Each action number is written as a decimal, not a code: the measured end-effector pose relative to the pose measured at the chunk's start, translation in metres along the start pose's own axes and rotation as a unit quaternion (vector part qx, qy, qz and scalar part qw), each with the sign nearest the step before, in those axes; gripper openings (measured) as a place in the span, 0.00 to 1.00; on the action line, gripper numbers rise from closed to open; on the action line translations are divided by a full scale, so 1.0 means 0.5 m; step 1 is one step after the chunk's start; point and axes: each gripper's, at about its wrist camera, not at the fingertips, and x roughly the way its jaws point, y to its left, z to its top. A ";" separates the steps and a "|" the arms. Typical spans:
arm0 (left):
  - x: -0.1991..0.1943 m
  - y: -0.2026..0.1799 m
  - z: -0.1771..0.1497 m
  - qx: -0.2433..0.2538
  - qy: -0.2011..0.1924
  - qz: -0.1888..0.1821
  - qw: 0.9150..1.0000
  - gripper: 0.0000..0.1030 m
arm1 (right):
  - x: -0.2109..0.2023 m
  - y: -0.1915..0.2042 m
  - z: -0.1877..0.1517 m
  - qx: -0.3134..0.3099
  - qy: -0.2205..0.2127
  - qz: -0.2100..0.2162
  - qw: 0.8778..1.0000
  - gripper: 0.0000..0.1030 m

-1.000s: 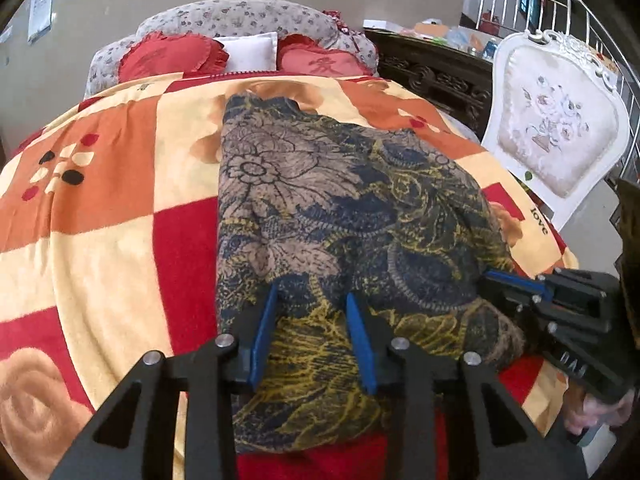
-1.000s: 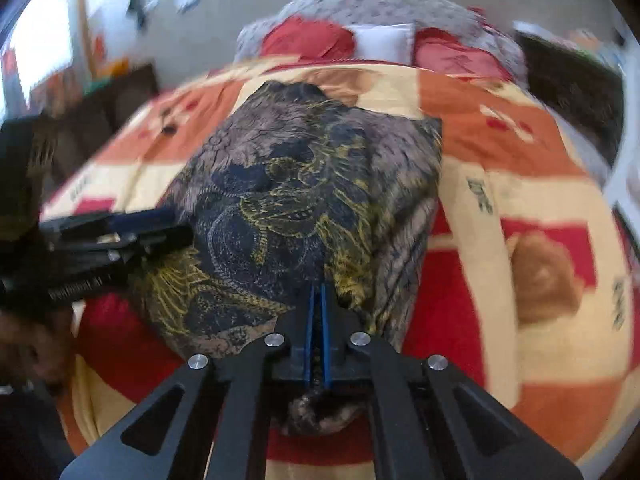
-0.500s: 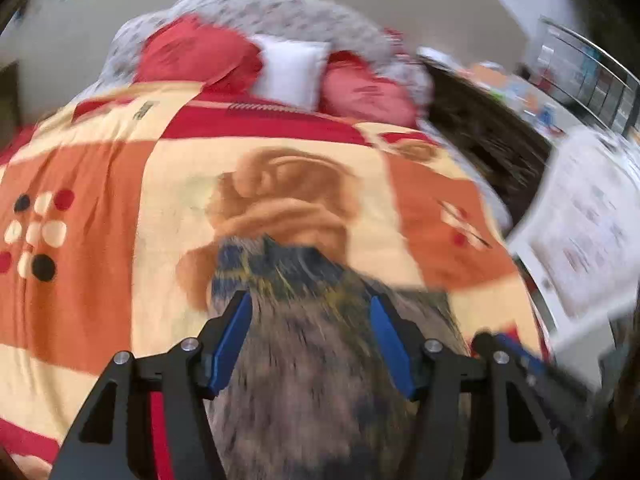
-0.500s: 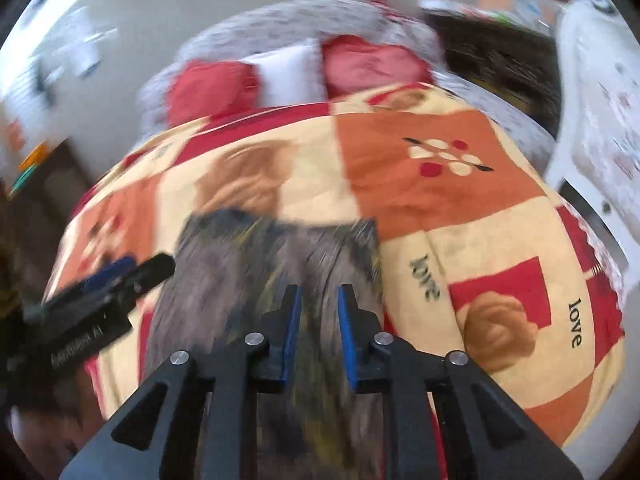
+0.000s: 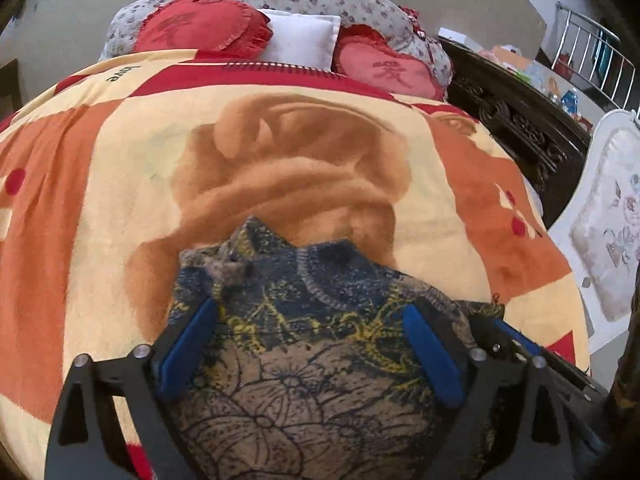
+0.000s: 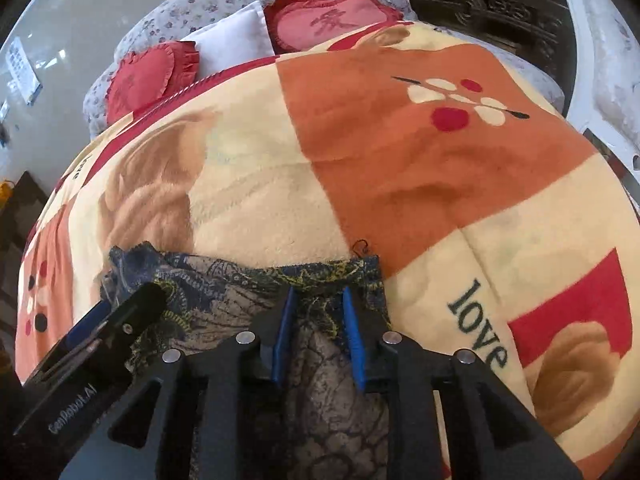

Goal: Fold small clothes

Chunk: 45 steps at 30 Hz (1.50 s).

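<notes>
A dark blue, brown and yellow floral garment lies folded on the patchwork blanket; its far edge runs across in front of both grippers. My left gripper hovers over the garment's far left part. Its jaws are wide and still opening, with cloth under them but not pinched. My right gripper is over the far right corner. Its jaws are opening too, and the blue pads stand apart from the cloth between them. Each gripper shows in the other's view: right gripper, left gripper.
Two red heart cushions and a white pillow lie at the head of the bed. A dark carved wooden cabinet and a white padded chair stand along the bed's right side.
Both grippers swept toward the head of the bed, carrying the garment's near edge over itself, so the garment now looks shorter. Both sets of jaws have opened and let the cloth go.
</notes>
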 end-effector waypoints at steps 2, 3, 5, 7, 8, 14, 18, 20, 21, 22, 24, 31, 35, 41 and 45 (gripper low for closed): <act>0.002 0.002 0.002 -0.003 -0.001 -0.004 1.000 0.94 | -0.004 0.006 -0.004 -0.003 -0.003 -0.005 1.000 0.36; 0.002 0.002 0.001 -0.005 -0.001 -0.006 1.000 0.94 | -0.004 0.004 -0.004 0.000 -0.004 -0.001 1.000 0.36; 0.003 0.004 0.001 -0.006 -0.001 -0.007 1.000 0.94 | -0.002 -0.008 -0.004 0.014 -0.004 0.014 1.000 0.37; 0.004 0.006 0.004 -0.006 0.000 -0.007 1.000 0.95 | 0.002 -0.022 -0.002 0.030 -0.003 0.031 0.999 0.37; 0.004 0.006 0.004 -0.006 0.000 -0.007 1.000 0.95 | 0.004 -0.027 0.002 0.034 -0.003 0.034 0.999 0.37; 0.007 0.004 0.004 -0.002 0.002 -0.003 1.000 0.95 | 0.003 -0.026 0.003 0.030 -0.003 0.032 0.999 0.37; 0.007 0.003 0.004 -0.003 0.002 -0.006 1.000 0.96 | 0.003 -0.029 0.004 0.034 0.002 0.045 0.998 0.42; 0.006 0.005 0.005 -0.006 0.003 -0.009 1.000 0.96 | 0.004 -0.019 0.007 0.022 0.007 0.035 0.999 0.44; 0.005 0.005 0.006 -0.007 0.003 -0.012 1.000 0.97 | 0.003 -0.014 0.006 0.015 0.007 0.028 0.999 0.44; 0.004 0.005 0.007 -0.008 0.004 -0.016 1.000 0.99 | 0.003 -0.011 0.006 0.012 0.007 0.025 1.000 0.44; 0.005 0.004 0.009 -0.007 0.005 -0.020 1.000 1.00 | 0.002 -0.016 0.006 0.016 0.006 0.031 0.999 0.44; 0.014 -0.006 0.011 0.004 0.013 -0.004 1.000 1.00 | -0.002 -0.036 -0.004 0.055 -0.012 0.052 0.997 0.44; 0.022 -0.009 0.010 0.008 0.015 0.002 1.000 0.99 | 0.002 -0.028 -0.003 0.050 -0.008 0.029 0.998 0.38; 0.018 -0.005 0.010 0.006 0.014 -0.007 1.000 1.00 | 0.004 -0.028 0.000 0.047 -0.005 0.027 0.998 0.38; -0.057 0.050 0.028 -0.005 0.019 -0.056 0.998 0.92 | 0.006 -0.034 0.003 0.053 0.001 0.037 0.998 0.38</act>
